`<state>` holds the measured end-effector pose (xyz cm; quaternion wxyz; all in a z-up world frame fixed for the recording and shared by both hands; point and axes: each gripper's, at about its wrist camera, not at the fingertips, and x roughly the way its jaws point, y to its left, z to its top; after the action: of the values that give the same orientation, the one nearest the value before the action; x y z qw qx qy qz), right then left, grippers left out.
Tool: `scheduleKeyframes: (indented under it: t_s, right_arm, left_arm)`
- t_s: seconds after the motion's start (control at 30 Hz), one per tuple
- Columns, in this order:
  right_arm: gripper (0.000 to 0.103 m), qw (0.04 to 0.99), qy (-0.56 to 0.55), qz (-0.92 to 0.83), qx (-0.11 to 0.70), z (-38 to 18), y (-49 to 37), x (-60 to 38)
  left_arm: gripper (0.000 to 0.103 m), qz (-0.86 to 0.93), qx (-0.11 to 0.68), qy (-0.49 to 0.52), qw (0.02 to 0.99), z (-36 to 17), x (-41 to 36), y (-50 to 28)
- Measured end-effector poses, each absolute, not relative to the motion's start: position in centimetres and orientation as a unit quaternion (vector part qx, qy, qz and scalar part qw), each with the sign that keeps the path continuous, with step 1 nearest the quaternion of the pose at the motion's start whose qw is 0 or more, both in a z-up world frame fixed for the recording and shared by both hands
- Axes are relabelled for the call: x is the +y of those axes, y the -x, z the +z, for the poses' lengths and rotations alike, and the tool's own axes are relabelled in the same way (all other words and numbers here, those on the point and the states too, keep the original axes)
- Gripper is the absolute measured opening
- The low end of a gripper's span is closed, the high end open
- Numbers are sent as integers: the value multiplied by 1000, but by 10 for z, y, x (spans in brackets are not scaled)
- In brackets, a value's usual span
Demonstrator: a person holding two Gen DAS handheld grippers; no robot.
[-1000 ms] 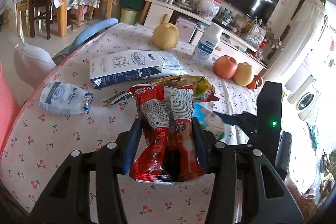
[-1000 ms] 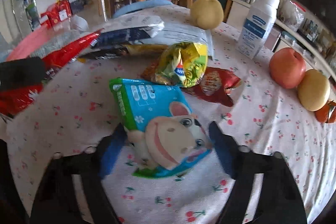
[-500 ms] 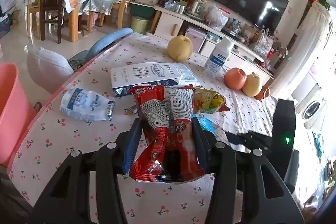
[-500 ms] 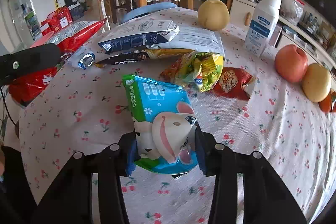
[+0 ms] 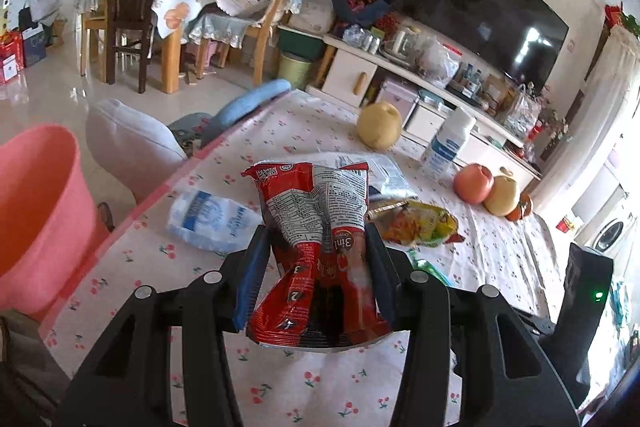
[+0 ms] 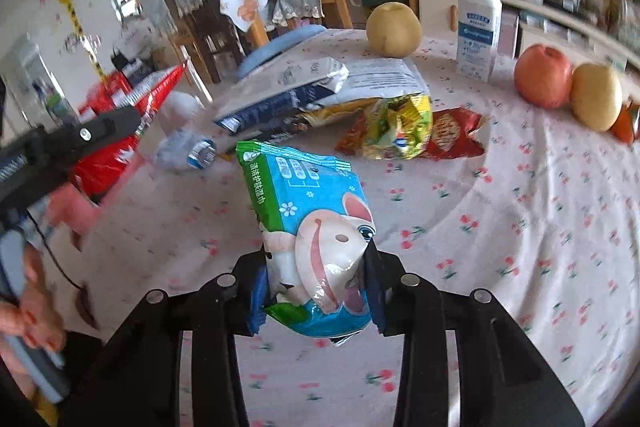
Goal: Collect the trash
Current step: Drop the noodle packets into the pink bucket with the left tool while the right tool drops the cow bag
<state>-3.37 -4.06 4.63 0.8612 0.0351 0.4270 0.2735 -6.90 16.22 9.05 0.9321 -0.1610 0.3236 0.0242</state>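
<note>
My left gripper (image 5: pixel 316 267) is shut on a red snack wrapper (image 5: pixel 316 211) and holds it above the table's left edge. A pink bucket (image 5: pixel 36 211) stands below, at the far left. My right gripper (image 6: pixel 316 283) is shut on a blue-and-green wet-wipe pack (image 6: pixel 312 219), lifted above the tablecloth. The left gripper with its red wrapper also shows in the right wrist view (image 6: pixel 104 131). On the table lie a crumpled water bottle (image 5: pixel 212 219), a yellow-green snack bag (image 6: pixel 396 127), a red wrapper (image 6: pixel 456 135) and a blue-and-white bag (image 6: pixel 288 91).
A white bottle (image 6: pixel 478 27), a pear (image 6: pixel 394 25), an apple (image 6: pixel 542 75) and another pear (image 6: pixel 596 101) stand at the table's far side. A cushioned stool (image 5: pixel 124 143) sits left of the table. Chairs and a TV cabinet (image 5: pixel 400 75) lie beyond.
The right gripper closed on the wet-wipe pack and lifted it. The left gripper moved back and left with the red wrapper, and the pink bucket came into view.
</note>
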Motion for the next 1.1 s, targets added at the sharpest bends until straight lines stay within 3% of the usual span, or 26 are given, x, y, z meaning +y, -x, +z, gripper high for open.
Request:
scheduleKeyframes:
  t_s: [0.4,1.1]
  right_arm:
    - [40,833,-146,335,415,77,53,-3]
    - [41,771,-132,483,393,142,62,200]
  left_arm:
    - [49,89,287,185,936,108,215,83]
    - [49,275,250,270,889,101,395,137]
